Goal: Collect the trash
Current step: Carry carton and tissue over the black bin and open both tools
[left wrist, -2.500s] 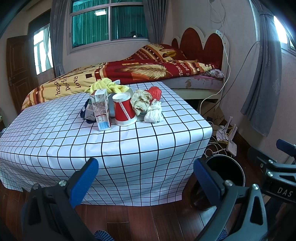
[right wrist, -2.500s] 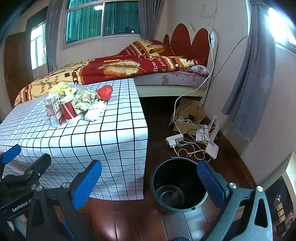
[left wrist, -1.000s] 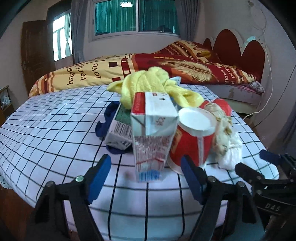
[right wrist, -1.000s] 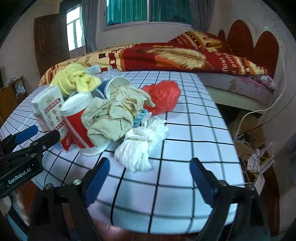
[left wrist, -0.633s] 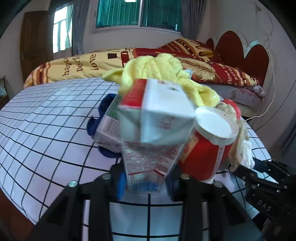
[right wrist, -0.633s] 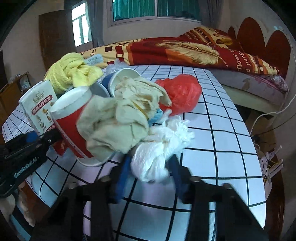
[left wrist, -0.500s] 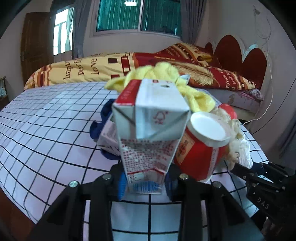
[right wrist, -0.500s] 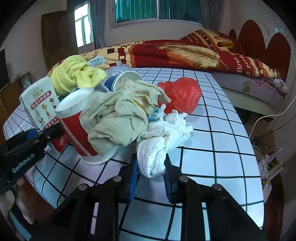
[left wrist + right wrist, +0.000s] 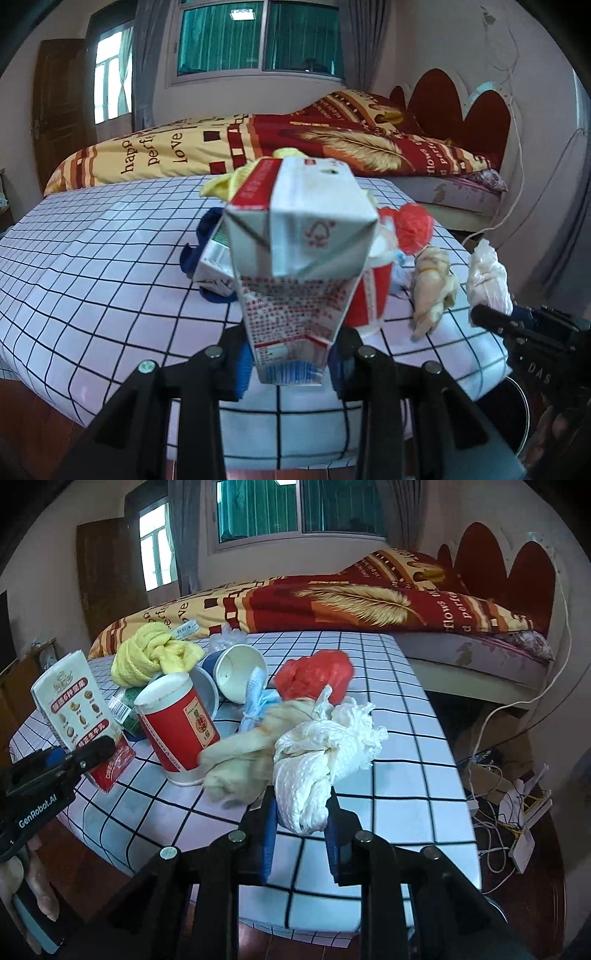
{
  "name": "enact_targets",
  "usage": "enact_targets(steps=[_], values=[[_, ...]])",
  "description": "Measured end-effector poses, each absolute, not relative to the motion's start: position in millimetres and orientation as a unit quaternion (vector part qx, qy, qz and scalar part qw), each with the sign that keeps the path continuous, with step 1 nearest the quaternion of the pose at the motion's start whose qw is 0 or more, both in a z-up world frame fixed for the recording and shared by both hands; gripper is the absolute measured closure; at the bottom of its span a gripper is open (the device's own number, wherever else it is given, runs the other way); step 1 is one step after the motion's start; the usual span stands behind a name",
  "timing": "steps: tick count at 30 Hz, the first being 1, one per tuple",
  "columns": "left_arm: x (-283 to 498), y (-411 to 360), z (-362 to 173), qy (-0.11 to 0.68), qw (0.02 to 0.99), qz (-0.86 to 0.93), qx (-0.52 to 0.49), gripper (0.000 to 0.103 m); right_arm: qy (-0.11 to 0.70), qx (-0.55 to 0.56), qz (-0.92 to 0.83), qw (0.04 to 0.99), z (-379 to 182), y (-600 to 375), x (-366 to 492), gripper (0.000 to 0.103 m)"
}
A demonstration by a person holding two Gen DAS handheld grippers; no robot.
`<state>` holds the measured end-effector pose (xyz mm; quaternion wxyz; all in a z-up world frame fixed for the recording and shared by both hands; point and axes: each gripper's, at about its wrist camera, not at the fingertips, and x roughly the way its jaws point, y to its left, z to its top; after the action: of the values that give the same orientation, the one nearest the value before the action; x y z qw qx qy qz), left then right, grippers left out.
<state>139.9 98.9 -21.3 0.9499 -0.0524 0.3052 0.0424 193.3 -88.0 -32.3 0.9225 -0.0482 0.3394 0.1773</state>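
While our left gripper point(image 9: 288, 363) clamps the boxy milk carton point(image 9: 295, 266), our right gripper point(image 9: 301, 825) pinches a crinkled white plastic bag point(image 9: 317, 753) over the checked tablecloth point(image 9: 399, 775).

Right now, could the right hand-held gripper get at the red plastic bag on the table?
Probably not yet. The right hand-held gripper is shut on a white plastic wad, so it has no free grip. The red plastic bag lies just beyond, with a beige cloth partly alongside the way.

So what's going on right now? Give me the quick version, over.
Left gripper shut on milk carton. Right gripper shut on white plastic bag. Beige rag touching the bag; red cup close beside the carton. More trash on the checked table.
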Motion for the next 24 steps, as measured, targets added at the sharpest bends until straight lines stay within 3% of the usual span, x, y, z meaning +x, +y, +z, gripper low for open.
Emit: enact_targets(steps=[13,24], values=[[111.6,34.2,-6.8,0.292,0.955,-0.056,-0.02,0.068,0.309,-0.029,0.119,0.943,-8.3,-168.6,121.6,0.078],[101.2,-62.5,-24.5,0.313,0.931,-0.19,0.017,0.068,0.341,-0.014,0.045,0.939,-32.2,-258.1,66.6,0.078]])
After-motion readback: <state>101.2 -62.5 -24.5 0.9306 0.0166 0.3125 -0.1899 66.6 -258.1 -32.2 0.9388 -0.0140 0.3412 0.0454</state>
